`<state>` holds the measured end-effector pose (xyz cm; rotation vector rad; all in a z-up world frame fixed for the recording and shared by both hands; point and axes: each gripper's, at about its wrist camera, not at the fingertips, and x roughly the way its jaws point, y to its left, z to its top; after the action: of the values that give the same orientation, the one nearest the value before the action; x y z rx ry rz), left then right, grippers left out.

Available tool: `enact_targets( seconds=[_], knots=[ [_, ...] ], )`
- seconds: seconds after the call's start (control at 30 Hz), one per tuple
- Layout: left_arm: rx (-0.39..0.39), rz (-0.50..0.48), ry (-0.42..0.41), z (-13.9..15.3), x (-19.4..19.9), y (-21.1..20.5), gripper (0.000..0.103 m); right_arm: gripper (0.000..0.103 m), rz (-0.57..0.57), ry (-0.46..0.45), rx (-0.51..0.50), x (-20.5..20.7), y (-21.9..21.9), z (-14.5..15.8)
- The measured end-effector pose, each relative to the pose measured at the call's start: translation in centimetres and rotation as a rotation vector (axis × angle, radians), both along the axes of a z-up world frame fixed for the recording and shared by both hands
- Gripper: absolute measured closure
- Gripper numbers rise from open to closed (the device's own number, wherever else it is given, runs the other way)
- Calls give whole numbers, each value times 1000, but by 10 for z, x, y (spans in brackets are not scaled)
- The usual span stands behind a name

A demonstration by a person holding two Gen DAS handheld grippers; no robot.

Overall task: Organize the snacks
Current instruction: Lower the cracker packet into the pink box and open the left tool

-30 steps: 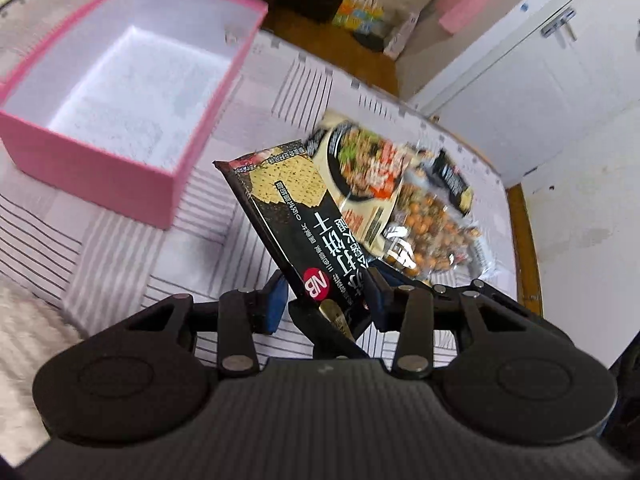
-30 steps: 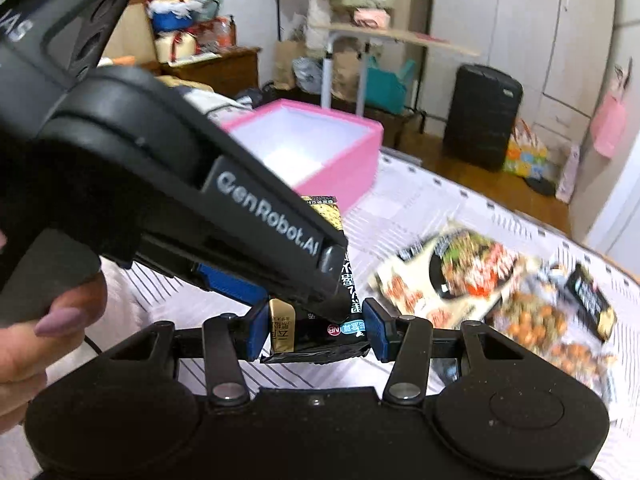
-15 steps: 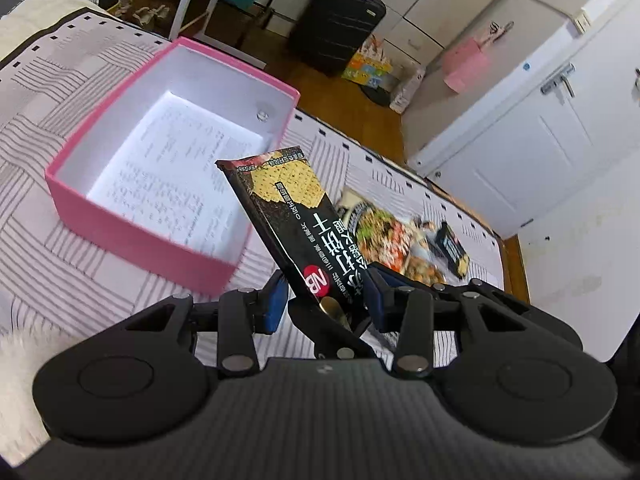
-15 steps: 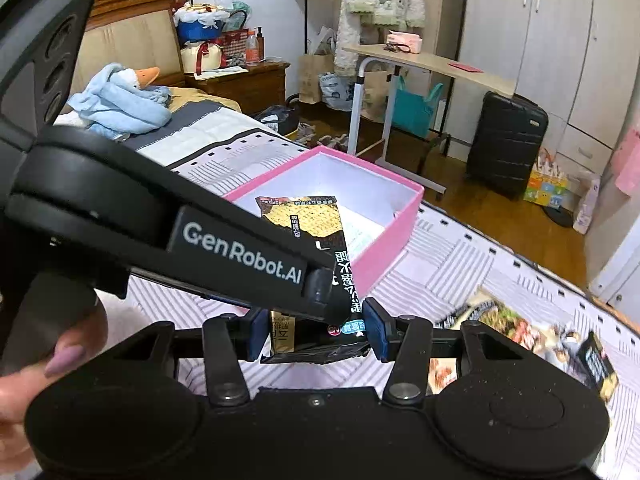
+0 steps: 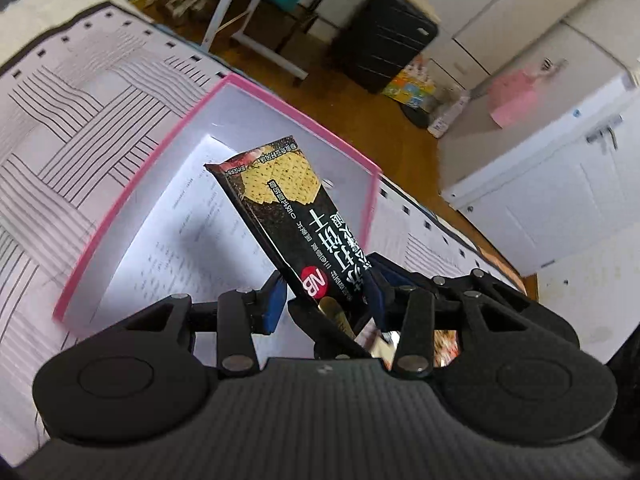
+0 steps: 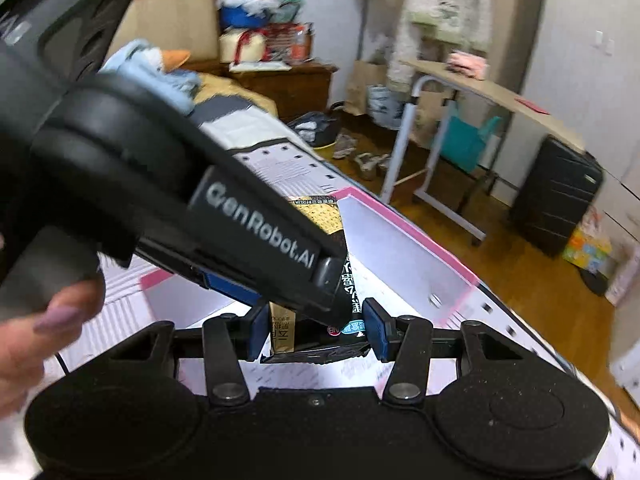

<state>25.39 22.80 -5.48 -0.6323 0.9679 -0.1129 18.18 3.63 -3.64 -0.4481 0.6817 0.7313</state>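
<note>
Both grippers, left [image 5: 326,296] and right [image 6: 314,330], clamp one cracker pack [image 5: 288,216] over pink box [image 5: 296,110].

The cracker packet [image 5: 280,208] I'm holding looks like glossy printed plastic film, black with a crimped end seam, catching glare along its face. My left tool [image 5: 326,300] is matt black plastic with a ribbed, textured housing, small metal pivot pins, and blue pads [image 5: 276,304] that look rubbery. The right tool [image 6: 316,330] has the same matt, slightly grainy black finish. The pink box [image 5: 300,108] looks like smooth card, pink outside and plain white within, with a printed paper sheet [image 5: 176,232] lying on its bottom. The bed cover [image 5: 68,128] under it is soft woven cloth with printed lines. Beyond, the floor [image 5: 396,136] is polished wood.
</note>
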Motion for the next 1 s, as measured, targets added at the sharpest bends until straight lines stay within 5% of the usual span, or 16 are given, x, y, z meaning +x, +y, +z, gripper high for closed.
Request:
enact_targets(
  seconds=[0.17, 0.5, 0.77, 1.0],
  knots=[
    [-68, 20, 55, -45, 43, 12, 61, 50, 82, -106, -141, 21, 17, -37],
    [-147, 18, 140, -99, 92, 7, 61, 50, 128, -101, -263, 54, 16, -67],
    [-88, -22, 164, -106, 101, -6, 63, 53, 98, -134, -275, 54, 25, -70],
    [8, -38, 114, -78, 83, -9, 63, 53, -5, -100, -230, 25, 10, -40]
  ],
)
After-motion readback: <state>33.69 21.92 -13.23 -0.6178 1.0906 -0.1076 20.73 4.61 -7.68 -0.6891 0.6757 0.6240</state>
